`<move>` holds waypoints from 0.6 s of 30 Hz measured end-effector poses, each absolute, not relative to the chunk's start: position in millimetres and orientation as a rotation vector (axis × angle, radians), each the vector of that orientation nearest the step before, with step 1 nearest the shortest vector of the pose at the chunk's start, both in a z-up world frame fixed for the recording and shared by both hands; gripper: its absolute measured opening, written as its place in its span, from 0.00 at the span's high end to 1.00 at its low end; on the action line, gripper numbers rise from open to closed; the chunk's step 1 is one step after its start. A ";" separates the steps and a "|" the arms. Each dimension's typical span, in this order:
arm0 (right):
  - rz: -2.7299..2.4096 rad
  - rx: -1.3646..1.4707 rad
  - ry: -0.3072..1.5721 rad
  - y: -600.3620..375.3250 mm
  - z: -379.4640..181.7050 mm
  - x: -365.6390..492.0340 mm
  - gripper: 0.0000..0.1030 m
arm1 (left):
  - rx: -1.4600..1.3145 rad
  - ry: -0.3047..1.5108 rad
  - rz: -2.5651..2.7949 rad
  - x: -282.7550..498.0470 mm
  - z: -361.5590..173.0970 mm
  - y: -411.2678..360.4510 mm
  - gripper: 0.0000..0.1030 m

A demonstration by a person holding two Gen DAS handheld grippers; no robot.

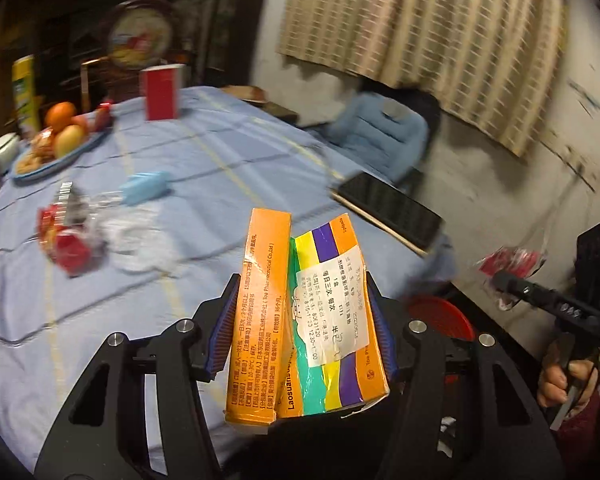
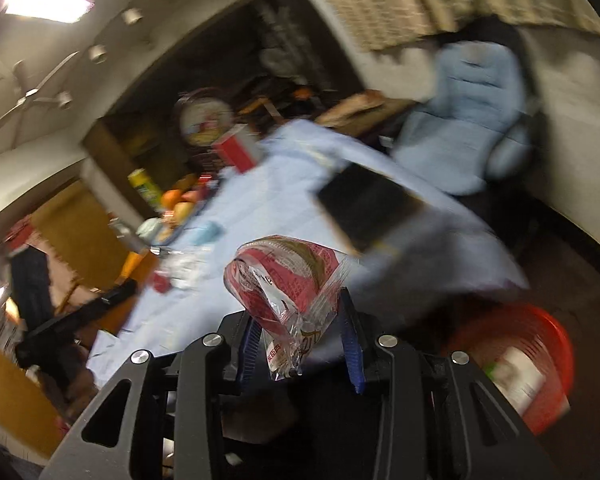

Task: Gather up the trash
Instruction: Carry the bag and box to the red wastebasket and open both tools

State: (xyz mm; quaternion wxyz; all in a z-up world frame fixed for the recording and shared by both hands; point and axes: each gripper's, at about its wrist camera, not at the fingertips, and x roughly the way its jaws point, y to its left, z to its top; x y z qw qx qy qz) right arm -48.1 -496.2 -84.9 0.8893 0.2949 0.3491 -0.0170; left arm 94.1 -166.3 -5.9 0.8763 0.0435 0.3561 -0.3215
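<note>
Trash is held in both grippers, above the edge of the tabletop (image 1: pixel 220 152). Only the left wrist view shows the crushed medicine carton (image 1: pixel 300 320): orange cardboard, creased lengthwise, with green, yellow and purple stripes and a white printed pharmacy label on its face. The left gripper (image 1: pixel 304 324) has its jaws closed part-way against the carton's two long sides, blue ribbed pads pressing the card. That view also shows more litter lying on the blue checked cloth: a red and clear snack wrapper (image 1: pixel 68 236) and, near it, a small pale blue packet (image 1: pixel 144 188), with a fruit plate (image 1: pixel 52 144) and a red box (image 1: pixel 162 92) farther back.

The right wrist view, blurred, shows a crinkled plastic wrapper (image 2: pixel 288 288), clear film printed red and brown, standing up between the jaws of the right gripper (image 2: pixel 300 340), which pinch its lower end. Only here is the inside of the red basket (image 2: pixel 536 344) visible, low on the right, with ribbed plastic walls and something white and green in it. A dark phone (image 2: pixel 364 208) lies at the tabletop's edge in both views.
</note>
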 end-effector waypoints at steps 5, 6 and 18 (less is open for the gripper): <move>-0.205 0.624 0.800 -535.7 -138.5 -82.4 0.64 | 0.169 0.784 -0.755 77.3 -23.1 -219.1 0.44; -0.234 0.622 0.822 -541.4 -151.1 -83.0 0.64 | 0.182 0.793 -0.769 75.9 -26.6 -228.3 0.44; -0.370 0.668 0.944 -592.5 -223.4 -97.4 0.31 | 0.344 0.891 -0.949 59.1 -72.4 -341.1 0.44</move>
